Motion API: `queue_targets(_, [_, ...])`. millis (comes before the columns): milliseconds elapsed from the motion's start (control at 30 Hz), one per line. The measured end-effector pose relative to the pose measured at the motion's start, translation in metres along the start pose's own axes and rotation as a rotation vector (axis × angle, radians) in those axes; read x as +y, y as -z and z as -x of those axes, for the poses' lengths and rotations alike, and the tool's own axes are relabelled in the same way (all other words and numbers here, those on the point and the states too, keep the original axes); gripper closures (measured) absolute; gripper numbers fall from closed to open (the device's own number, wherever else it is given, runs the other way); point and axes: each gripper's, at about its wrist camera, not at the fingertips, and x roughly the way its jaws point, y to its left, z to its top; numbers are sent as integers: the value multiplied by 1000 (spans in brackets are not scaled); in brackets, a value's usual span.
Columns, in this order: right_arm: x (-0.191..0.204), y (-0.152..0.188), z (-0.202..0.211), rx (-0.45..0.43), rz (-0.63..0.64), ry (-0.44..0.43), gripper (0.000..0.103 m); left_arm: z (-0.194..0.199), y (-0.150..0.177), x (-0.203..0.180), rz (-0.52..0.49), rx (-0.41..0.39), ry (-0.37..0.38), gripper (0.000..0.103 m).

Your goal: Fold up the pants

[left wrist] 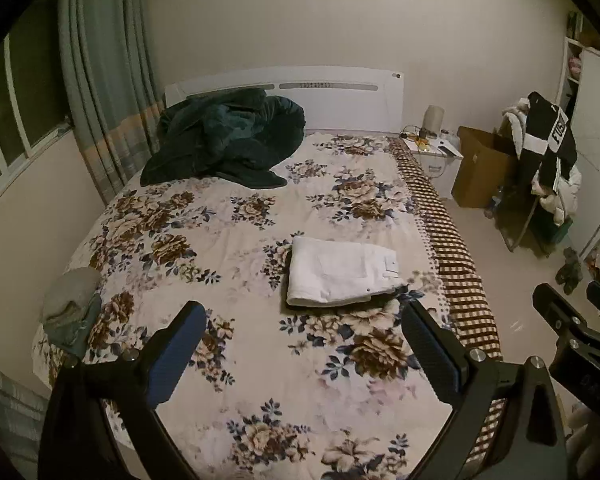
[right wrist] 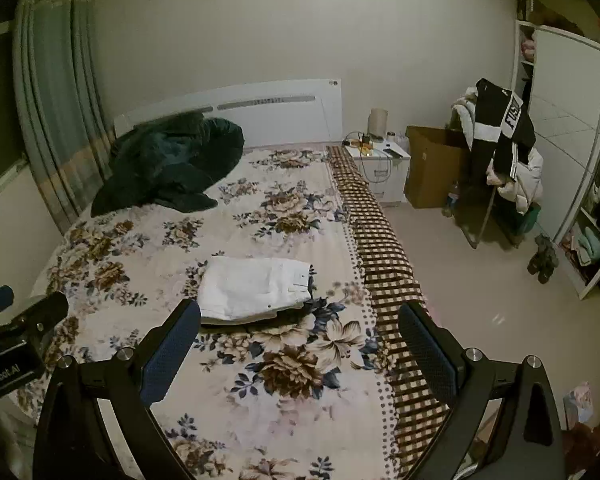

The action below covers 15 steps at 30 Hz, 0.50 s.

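Both claws hang spread wide and empty above the near end of the bed: the left gripper (left wrist: 300,344), blue-padded and black-framed, and the right gripper (right wrist: 300,340) beside it. Ahead of both, apart from either, the white folded cotton pants (left wrist: 340,272) lie flat on the floral cream bedspread (left wrist: 228,216), near its brown checked edge. The bundle's long axis runs left to right, waistband rightward. It sits just ahead-right of the left claw and ahead-left of the right, roughly between them. The compact, layered rectangle looks finished.
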Motion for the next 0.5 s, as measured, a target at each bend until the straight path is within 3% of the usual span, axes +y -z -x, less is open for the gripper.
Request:
queue_targets(200, [3,0,65,-27,9,-3,2,32,7,6,24,-10,16,3])
queue_targets(500, [11,-5,94,-48,28,13,1,51,11,12,28,-32,18,0])
